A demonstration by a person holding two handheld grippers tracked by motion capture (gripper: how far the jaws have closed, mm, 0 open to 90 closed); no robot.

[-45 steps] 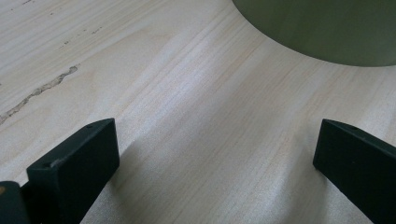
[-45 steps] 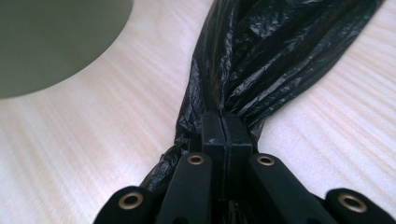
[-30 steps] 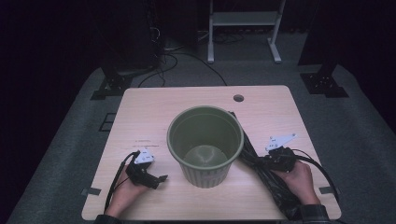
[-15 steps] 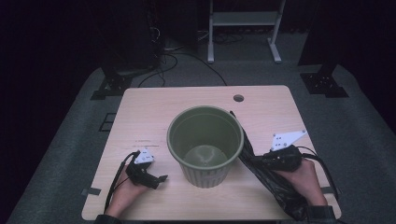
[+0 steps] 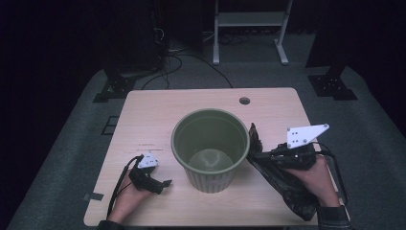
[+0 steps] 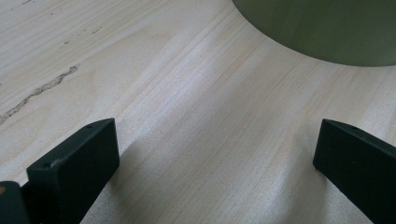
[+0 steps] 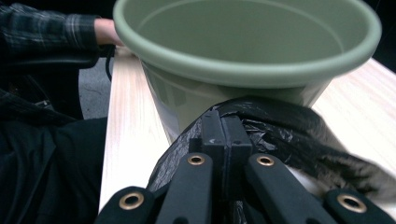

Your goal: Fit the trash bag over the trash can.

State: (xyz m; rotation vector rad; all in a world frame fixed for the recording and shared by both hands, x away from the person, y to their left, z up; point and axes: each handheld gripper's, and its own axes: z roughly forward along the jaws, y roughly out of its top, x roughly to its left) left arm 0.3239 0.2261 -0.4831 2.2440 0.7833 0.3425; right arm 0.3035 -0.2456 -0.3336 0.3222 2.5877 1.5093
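Black bag (image 7: 299, 135) (pinched) beside bin (image 7: 243, 51)

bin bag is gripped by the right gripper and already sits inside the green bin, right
Not quite. The right gripper is shut on the bin bag, but the bag is outside the green bin, hanging beside its right wall over the table. The high view shows the bin's inside bare.

Dim room, grey carpet (image 5: 72, 158), metal rack (image 5: 249, 28).
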